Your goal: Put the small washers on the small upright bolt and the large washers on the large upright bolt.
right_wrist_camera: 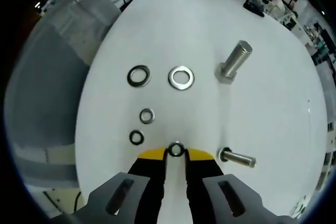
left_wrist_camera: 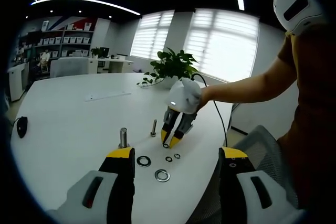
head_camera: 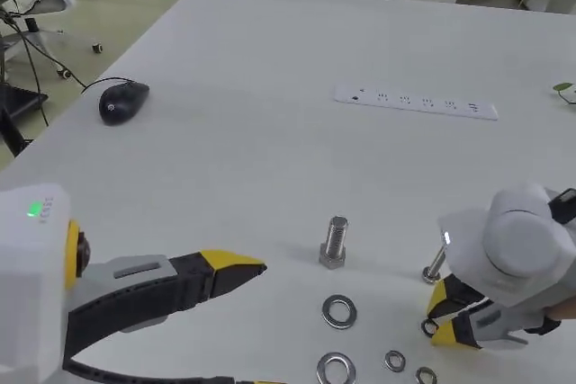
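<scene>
Jaws of the right gripper [right_wrist_camera: 176, 154] clamped on a small washer [right_wrist_camera: 176, 149], held by its rim at the very tips. Cannot tell whether that washer touches the tabletop [head_camera: 270, 132] or hangs just clear of it. Just beside the tips, to their right in the right gripper view, the small bolt [right_wrist_camera: 239, 157], upright and bare; in the head view partly hidden behind the gripper's white body. Farther out from the tips, well apart from them, the large bolt [right_wrist_camera: 235, 61], also upright and bare.

Loose between the gripper and the tabletop's near edge: two more small washers [right_wrist_camera: 147, 115] [right_wrist_camera: 136, 137], near each other and flat. Beyond them, two large washers [right_wrist_camera: 181, 77] [right_wrist_camera: 138, 75] side by side, flat, the one nearer the large bolt lying close to its head.

Left gripper [left_wrist_camera: 177, 153] spread wide and holding nothing, off to the left of the large bolt in the head view. Toward the far side of the tabletop, a black mouse [head_camera: 122, 99] and a white power strip [head_camera: 414, 102].
</scene>
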Available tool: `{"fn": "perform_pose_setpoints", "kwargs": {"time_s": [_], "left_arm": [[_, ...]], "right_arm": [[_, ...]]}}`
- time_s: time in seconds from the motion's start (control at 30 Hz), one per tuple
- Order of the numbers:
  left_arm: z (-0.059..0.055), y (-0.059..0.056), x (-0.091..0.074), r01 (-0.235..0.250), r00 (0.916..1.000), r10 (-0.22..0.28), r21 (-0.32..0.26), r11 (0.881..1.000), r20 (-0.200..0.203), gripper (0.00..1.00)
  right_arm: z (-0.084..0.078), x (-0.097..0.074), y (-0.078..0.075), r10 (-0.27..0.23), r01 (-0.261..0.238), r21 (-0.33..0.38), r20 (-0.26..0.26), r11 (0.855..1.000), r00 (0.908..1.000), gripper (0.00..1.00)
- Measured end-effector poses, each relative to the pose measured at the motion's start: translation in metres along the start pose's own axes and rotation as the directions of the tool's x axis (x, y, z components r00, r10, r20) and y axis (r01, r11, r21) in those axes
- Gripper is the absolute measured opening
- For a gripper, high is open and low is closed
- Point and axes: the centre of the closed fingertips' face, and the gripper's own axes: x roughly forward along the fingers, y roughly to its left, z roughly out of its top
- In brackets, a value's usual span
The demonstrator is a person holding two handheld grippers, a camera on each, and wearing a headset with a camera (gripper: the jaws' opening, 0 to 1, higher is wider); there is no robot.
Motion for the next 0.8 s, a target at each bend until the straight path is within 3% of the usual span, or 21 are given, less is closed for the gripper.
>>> {"fn": "perform_pose_setpoints", "kwargs": {"time_s": [0.47, 0.57, 0.8], "left_arm": [[-0.001, 0.0, 0.0, 0.001, 1.0, -0.001, 0.002, 1.0, -0.006, 0.64], [0.0, 0.002, -0.001, -0.002, 1.0, 0.002, 0.005, 1.0, -0.008, 0.64], [-0.001, 0.003, 0.002, 0.001, 1.0, -0.001, 0.004, 1.0, -0.009, 0.64]], "right_arm": [[-0.002, -0.002, -0.004, 0.001, 0.0, 0.026, -0.024, 1.0, 0.9997, 0.12], [-0.001, -0.012, -0.005, 0.006, -0.006, 0.05, -0.006, 0.999, 1.0, 0.12], [-0.007, -0.036, -0.015, -0.009, 0.01, 0.065, -0.016, 0.998, 0.9998, 0.12]]}}
